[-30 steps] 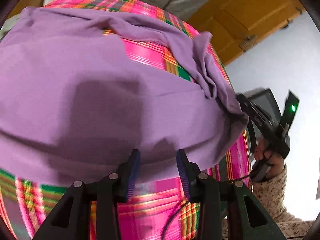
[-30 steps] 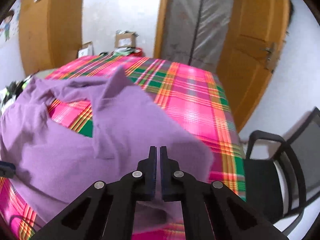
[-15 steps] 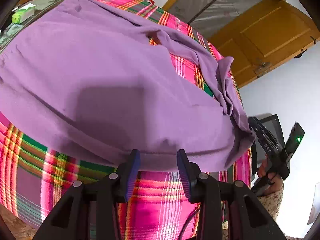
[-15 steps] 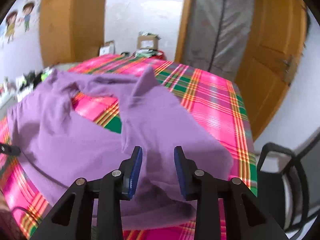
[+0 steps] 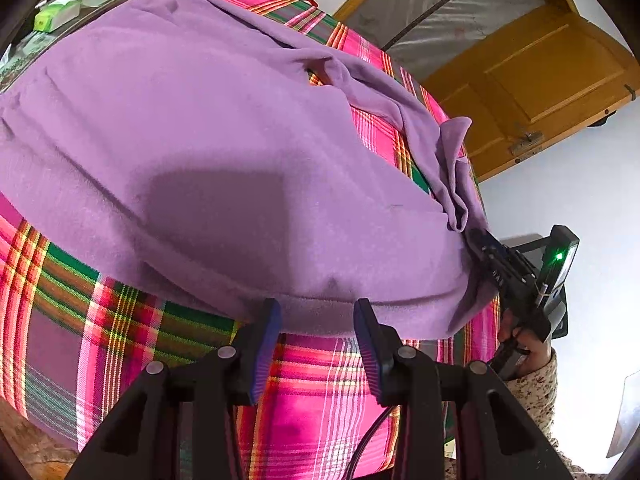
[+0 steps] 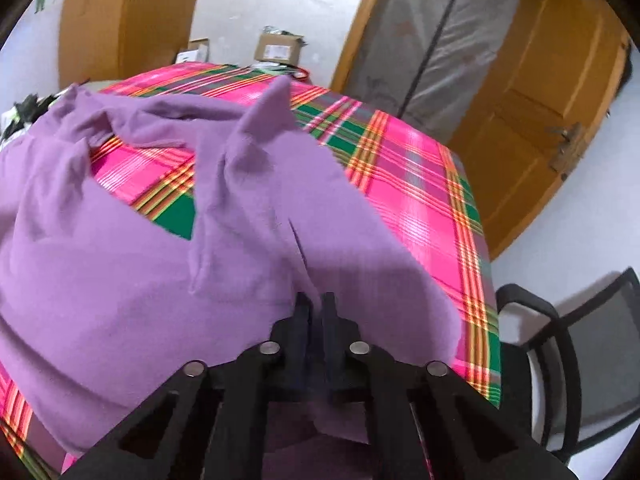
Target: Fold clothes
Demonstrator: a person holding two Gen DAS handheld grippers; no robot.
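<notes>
Purple garment (image 5: 208, 152) spread on the plaid-covered worktop (image 5: 320, 392), one corner bunched at the right edge. Left tongs (image 5: 316, 336) apart, poised at the near hem, gripping nothing. Right tongs (image 6: 316, 312) pinched together on the garment's near right corner. Cardboard box (image 6: 278, 48) past the far end, contents not visible.

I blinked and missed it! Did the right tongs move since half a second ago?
Yes. The right tongs went down onto the purple shirt and pinched it; the orange door sits higher now.
</notes>
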